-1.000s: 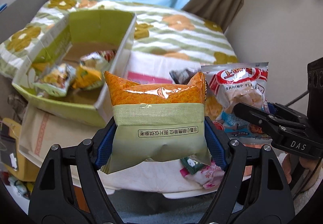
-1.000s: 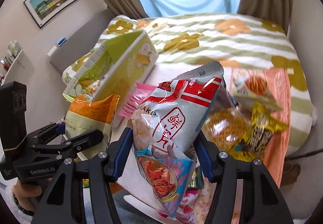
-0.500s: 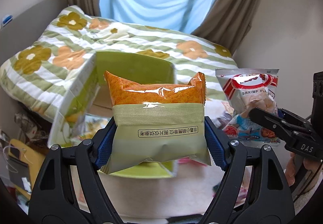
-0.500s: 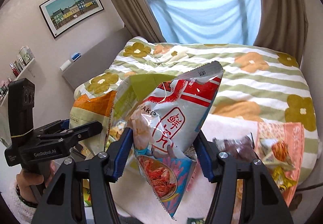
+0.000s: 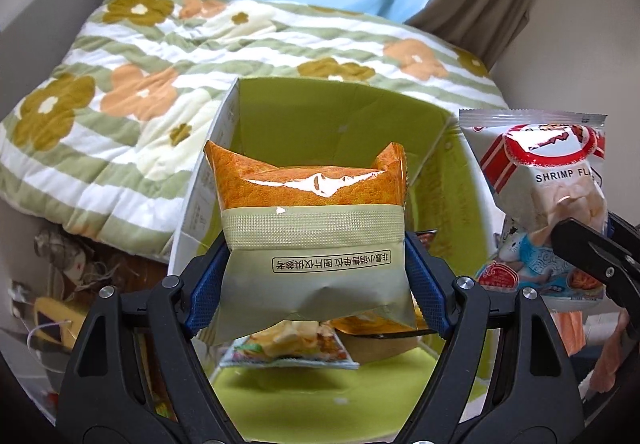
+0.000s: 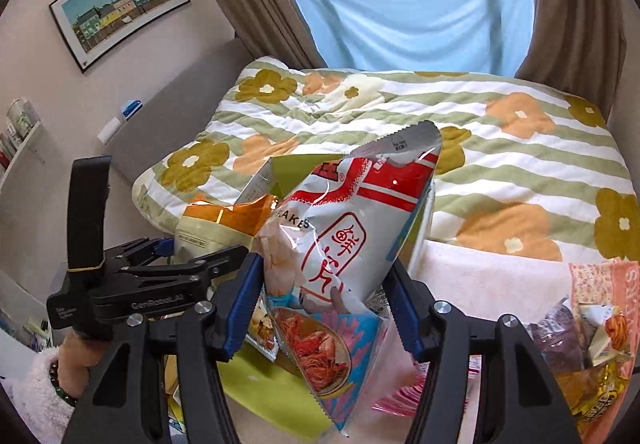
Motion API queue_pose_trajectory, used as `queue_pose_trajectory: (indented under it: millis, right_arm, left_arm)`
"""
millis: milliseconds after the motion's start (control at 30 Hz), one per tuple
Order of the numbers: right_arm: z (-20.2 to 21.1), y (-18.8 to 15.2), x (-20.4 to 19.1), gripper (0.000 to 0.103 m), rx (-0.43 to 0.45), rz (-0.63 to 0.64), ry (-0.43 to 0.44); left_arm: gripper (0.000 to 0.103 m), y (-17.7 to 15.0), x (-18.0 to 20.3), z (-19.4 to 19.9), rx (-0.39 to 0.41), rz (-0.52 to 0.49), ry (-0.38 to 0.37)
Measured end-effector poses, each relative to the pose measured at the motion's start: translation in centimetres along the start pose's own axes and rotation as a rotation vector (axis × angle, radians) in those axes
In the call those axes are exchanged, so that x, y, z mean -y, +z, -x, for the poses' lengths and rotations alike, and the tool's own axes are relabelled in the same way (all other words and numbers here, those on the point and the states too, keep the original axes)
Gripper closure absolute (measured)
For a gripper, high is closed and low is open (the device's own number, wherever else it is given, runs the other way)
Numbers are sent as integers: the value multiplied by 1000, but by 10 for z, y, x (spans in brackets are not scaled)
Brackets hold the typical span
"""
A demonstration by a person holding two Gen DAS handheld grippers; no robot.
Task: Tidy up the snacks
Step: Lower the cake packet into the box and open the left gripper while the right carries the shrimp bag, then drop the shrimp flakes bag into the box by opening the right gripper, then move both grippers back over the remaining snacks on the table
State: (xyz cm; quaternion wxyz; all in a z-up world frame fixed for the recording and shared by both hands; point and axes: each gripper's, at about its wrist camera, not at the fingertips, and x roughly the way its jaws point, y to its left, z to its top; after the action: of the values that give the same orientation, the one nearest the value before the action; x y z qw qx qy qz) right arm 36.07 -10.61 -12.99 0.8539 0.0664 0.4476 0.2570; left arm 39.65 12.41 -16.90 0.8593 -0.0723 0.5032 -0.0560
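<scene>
The left claw [image 5: 314,276] pinches the orange-and-green snack bag [image 5: 312,228] above the open green box [image 5: 452,179], and the right claw [image 6: 326,308] pinches the shrimp flakes bag [image 6: 344,240] just beside it. Both bags hang close together (nearly touching), so releasing one may knock the other, or drop it on the box wall beside the bed [image 5: 120,91].

box [image 5: 340,115] before quilt [image 5: 120,83] | snack packs [image 5: 288,352] in box | loose snacks [image 6: 592,344] right
</scene>
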Motion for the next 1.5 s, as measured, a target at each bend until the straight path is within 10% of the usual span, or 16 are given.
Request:
queue_pose_trajectory:
  millis: [333,1000,1167,1500]
  right_arm:
    - [-20,-3,10,47,-58,-89,-73]
    - [-58,2,9,46,-128,-80,-52]
    - [-51,-6,5,1,-32,-123,-13]
    - [-39,-19,-8,1,3,-82,-79]
  left_arm:
    - [6,2,-9,-30,-46,-13,-51]
    - [6,-46,-26,-2,-40,57,-8]
    - [6,-50,-28,1,-43,59,-18]
    - [6,-56,-33,11,-29,44,-47]
